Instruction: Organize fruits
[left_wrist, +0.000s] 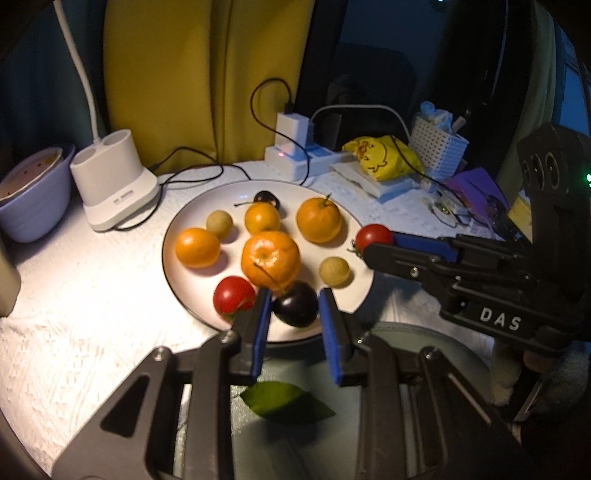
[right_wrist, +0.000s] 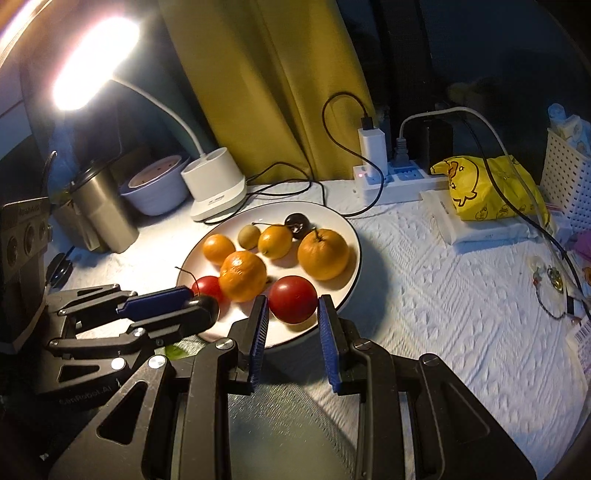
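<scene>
A white plate (left_wrist: 199, 206) holds several oranges, two pale round fruits, a red tomato (left_wrist: 234, 299) and a dark cherry (left_wrist: 266, 199) at its back. My left gripper (left_wrist: 294, 299) is shut on a dark stemmed cherry (left_wrist: 295, 308) over the plate's near rim. From the right wrist view this gripper (right_wrist: 192, 299) comes in from the left. My right gripper (right_wrist: 291, 302) is shut on a red tomato (right_wrist: 293, 302) above the plate's (right_wrist: 343, 229) near edge. In the left wrist view that gripper (left_wrist: 376, 243) carries the tomato (left_wrist: 373, 236) at the plate's right rim.
A grey-green dish (left_wrist: 424, 339) with a green leaf (left_wrist: 286, 406) lies under both grippers. Behind the plate stand a white lamp base (left_wrist: 114, 181), a lavender bowl (left_wrist: 33, 195), a power strip (left_wrist: 295, 155) with cables, a yellow duck bag (left_wrist: 384, 158), a white basket (left_wrist: 439, 147) and a steel cup (right_wrist: 103, 214).
</scene>
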